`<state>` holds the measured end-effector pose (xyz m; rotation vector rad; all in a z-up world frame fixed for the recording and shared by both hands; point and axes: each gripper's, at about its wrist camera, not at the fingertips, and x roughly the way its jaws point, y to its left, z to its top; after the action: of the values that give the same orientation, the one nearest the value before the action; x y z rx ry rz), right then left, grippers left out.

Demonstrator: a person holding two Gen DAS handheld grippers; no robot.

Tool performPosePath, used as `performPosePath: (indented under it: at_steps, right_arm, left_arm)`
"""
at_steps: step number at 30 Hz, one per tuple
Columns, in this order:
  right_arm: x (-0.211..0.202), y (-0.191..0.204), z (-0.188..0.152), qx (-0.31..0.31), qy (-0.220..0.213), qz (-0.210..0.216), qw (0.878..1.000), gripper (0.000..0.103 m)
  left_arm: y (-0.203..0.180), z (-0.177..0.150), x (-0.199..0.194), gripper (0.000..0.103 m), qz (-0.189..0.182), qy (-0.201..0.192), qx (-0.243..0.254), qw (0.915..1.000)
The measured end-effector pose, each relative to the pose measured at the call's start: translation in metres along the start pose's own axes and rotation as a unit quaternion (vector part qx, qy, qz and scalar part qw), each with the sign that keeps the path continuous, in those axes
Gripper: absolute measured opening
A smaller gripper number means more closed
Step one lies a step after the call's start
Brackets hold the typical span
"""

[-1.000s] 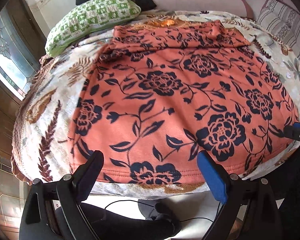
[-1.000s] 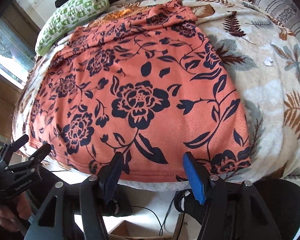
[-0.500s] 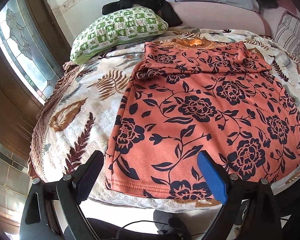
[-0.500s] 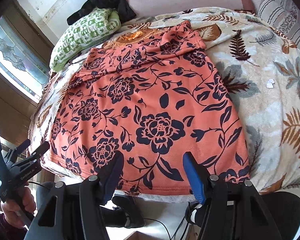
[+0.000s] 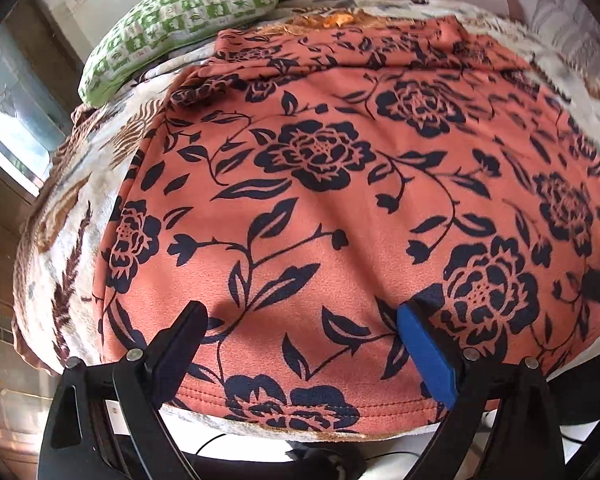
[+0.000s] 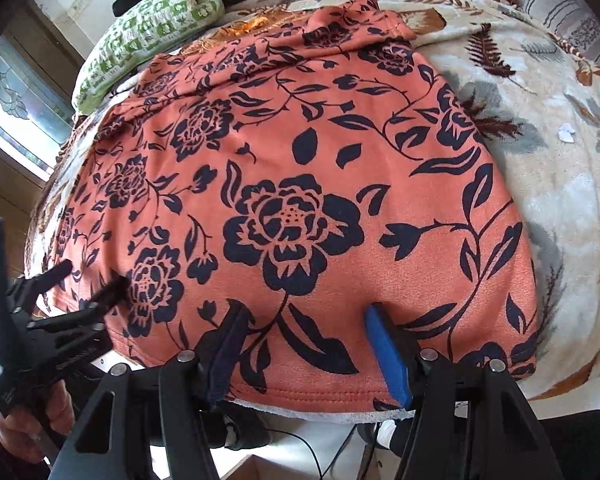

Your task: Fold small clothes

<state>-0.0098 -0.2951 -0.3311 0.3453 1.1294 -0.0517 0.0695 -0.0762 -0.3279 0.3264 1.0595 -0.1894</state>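
Bed covered by a cream plush blanket printed with brown and grey fern leaves; it extends ahead of, left of and right of both claws. Orange-red fleece garment with a dark navy rose-and-vine print, spread flat on the blanket, its stitched hem lying at the near edge of the bed, directly under the fingertips of both claws; its far end, well ahead of the claws, is rumpled into folds.

Left claw: fingers spread wide, black finger to the left and blue-padded finger to the right, tips over the garment just beyond the hem, nothing between them. Seen from the right wrist view, the same claw sits at the garment's left hem corner, tilted forward, with the person's hand wrapped round its handle low at the left.

Right claw: fingers likewise apart and gripping nothing, tips over the hem region right of the garment's middle; the fabric dimples slightly at the blue tip. Whether the tips press the cloth cannot be told.

Green-and-white checked pillow, far ahead and left of both claws, at the head of the bed beside the window.
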Motion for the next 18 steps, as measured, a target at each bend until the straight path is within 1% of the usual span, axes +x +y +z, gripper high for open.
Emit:
performPosePath:
  at_steps: [1,2,3,4,5,7,9,11,14,16,17,18]
  right_arm:
    - [-0.003,0.000,0.002,-0.007,0.005,0.008,1.000,0.066]
    - [-0.009,-0.002,0.004,-0.008,0.007,0.024,1.000,0.066]
    - [-0.018,-0.008,0.008,0.000,-0.003,0.038,0.999,0.066]
    - [-0.030,-0.016,0.012,0.013,-0.021,0.044,0.999,0.066]
    - [-0.043,-0.027,0.017,0.026,-0.043,0.047,0.998,0.066]
    - [-0.067,-0.054,0.028,0.055,-0.075,0.058,0.994,0.066]
    - [-0.082,-0.081,0.038,0.088,-0.087,0.064,0.990,0.067]
    - [-0.087,-0.105,0.042,0.116,-0.089,0.061,0.987,0.067]
    - [-0.081,-0.129,0.042,0.139,-0.079,0.059,0.985,0.067]
    - [-0.073,-0.140,0.038,0.151,-0.070,0.067,0.984,0.067]
    - [-0.071,-0.148,0.035,0.158,-0.067,0.073,0.983,0.067]
    - [-0.066,-0.151,0.033,0.165,-0.062,0.077,0.981,0.067]
  left_arm:
    - [0.006,0.003,-0.003,0.096,-0.009,0.004,-0.003,0.9999]
    - [0.012,0.006,-0.010,0.096,-0.005,-0.005,-0.002,1.0000]
    - [0.021,0.008,-0.018,0.096,0.012,-0.022,0.001,0.9997]
    - [0.031,0.009,-0.027,0.096,0.031,-0.042,0.000,0.9986]
    - [0.044,0.009,-0.036,0.096,0.041,-0.058,-0.004,0.9974]
    - [0.075,0.008,-0.047,0.096,0.041,-0.072,-0.022,0.9963]
    - [0.108,0.005,-0.051,0.096,0.038,-0.066,-0.048,0.9959]
    - [0.136,-0.002,-0.048,0.096,0.025,-0.051,-0.075,0.9955]
    - [0.159,-0.019,-0.041,0.096,-0.003,-0.029,-0.092,0.9953]
    - [0.168,-0.028,-0.036,0.095,-0.008,-0.023,-0.107,0.9940]
    - [0.171,-0.031,-0.033,0.092,-0.013,-0.019,-0.118,0.9927]
    - [0.174,-0.033,-0.029,0.082,-0.023,-0.016,-0.130,0.9911]
